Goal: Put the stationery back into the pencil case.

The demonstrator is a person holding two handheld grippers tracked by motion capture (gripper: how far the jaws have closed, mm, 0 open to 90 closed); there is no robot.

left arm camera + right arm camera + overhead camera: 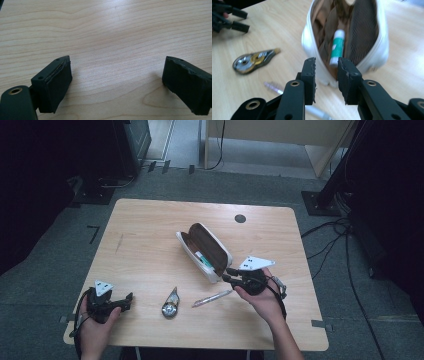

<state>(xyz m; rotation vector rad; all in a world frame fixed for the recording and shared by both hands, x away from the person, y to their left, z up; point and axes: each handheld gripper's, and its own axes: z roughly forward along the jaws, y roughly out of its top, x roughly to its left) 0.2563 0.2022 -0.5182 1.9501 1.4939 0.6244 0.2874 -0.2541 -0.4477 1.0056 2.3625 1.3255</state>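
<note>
An open white pencil pouch (204,251) with a brown lining lies near the table's middle, a green-and-white glue stick (205,260) inside it. My right gripper (227,274) hovers at the pouch's near end; in the right gripper view its jaws (326,75) stand a narrow gap apart with nothing between them, pointing into the pouch (372,57) at the glue stick (337,47). A pen (212,298) lies just below that gripper. My left gripper (129,301) rests at the front left, and its jaws (116,82) are wide open over bare wood.
A correction tape dispenser (170,304) lies between the two grippers on the wooden table (150,220). A round black grommet (240,218) sits near the far edge. Dark stands and cables surround the table on the floor.
</note>
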